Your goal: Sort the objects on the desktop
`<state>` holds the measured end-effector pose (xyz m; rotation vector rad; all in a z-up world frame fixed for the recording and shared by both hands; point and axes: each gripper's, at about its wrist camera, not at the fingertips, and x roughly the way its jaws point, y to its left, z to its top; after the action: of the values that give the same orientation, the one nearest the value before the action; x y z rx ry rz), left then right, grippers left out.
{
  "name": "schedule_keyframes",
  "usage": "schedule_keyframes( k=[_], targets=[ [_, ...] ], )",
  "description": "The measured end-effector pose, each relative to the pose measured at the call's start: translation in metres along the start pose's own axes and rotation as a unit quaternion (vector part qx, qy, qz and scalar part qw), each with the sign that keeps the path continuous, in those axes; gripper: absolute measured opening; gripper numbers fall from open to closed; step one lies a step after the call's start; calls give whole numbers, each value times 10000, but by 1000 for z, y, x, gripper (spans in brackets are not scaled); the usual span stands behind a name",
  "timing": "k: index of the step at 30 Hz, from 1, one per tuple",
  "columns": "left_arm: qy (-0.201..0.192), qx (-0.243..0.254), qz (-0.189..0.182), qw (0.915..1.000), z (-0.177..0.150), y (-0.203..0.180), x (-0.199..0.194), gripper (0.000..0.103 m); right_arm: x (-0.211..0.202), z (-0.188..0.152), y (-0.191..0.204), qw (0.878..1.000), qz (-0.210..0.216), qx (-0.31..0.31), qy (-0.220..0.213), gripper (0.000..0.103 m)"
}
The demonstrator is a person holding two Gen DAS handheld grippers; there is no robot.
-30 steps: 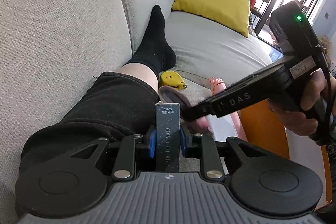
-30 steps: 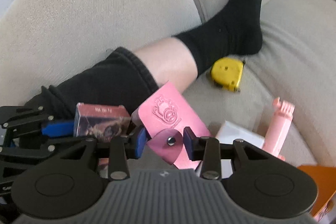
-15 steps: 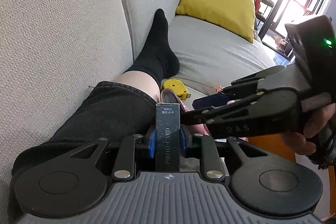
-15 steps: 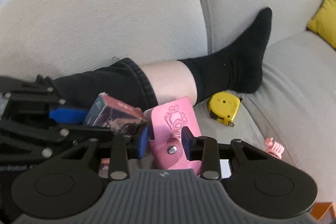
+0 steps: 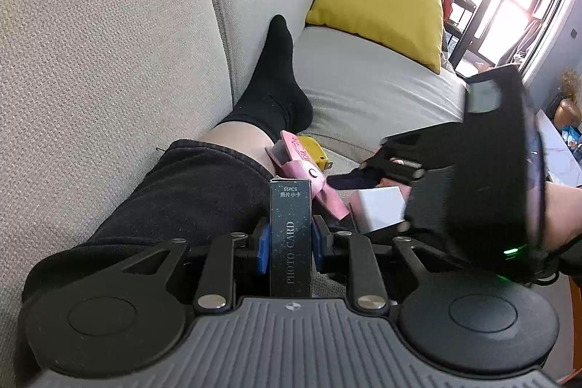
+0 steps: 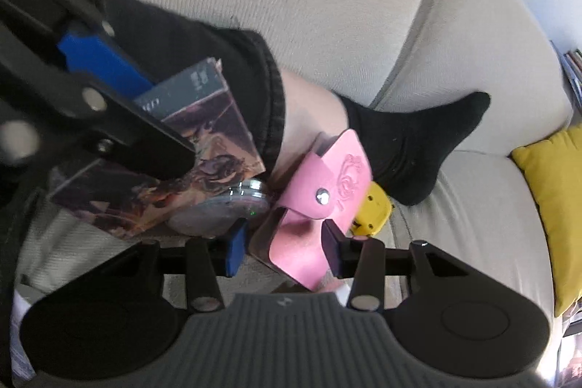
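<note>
My left gripper (image 5: 290, 235) is shut on a dark, upright box (image 5: 290, 206) printed PHOTO CARD; the right wrist view shows that box (image 6: 203, 133) from its picture side. A pink leather pouch (image 6: 327, 184) with a snap button lies tilted between the jaws of my right gripper (image 6: 283, 250). Those jaws are opening: the left pad stands a little off the pouch, while the right one is at its edge. In the left wrist view the pouch (image 5: 302, 162) leans by the person's knee, just behind the box.
A person's leg in dark shorts and a black sock (image 5: 276, 86) lies along the grey sofa backrest (image 5: 109, 60). A yellow tape measure (image 6: 374, 206), a white box (image 5: 378, 210) and a round clear disc (image 6: 225, 206) sit on the seat. A yellow cushion (image 5: 382, 10) is farther back.
My right gripper has rolled and dropped toward the seat beside the left one, and its jaws have widened around the pink pouch. The left gripper has kept still with the box.
</note>
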<state>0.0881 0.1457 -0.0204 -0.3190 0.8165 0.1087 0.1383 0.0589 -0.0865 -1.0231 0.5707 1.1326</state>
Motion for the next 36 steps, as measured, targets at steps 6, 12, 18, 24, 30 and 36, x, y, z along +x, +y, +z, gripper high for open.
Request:
schedule_keyframes(
  k=[6,12,18,24,30,36],
  targets=[
    [-18,-24,-35,10000,-3,2,-2,26,11,5,-9,9995,60,157,257,41],
    [-43,-80,-65,9999,-3,3,-4,26,-8,0,-40,9915,351,1253,70,20],
    [-74,-199,-120,9997,-3,5,-9,26,-45,-22,-78,9471,1150,2995,-80,16],
    [-34,-107,-220,9997,-4,1,-21,26,-54,-52,-61,9101,1578,3795,525,16],
    [193,87,-115,9997,-10,-7,-18,26,-47,-50,-47,9268,1283,3480,582,23],
    [328,398,-63,9986,-18,-18,-17,26,-27,-33,-53,9382,1175,3217,507,33]
  ],
)
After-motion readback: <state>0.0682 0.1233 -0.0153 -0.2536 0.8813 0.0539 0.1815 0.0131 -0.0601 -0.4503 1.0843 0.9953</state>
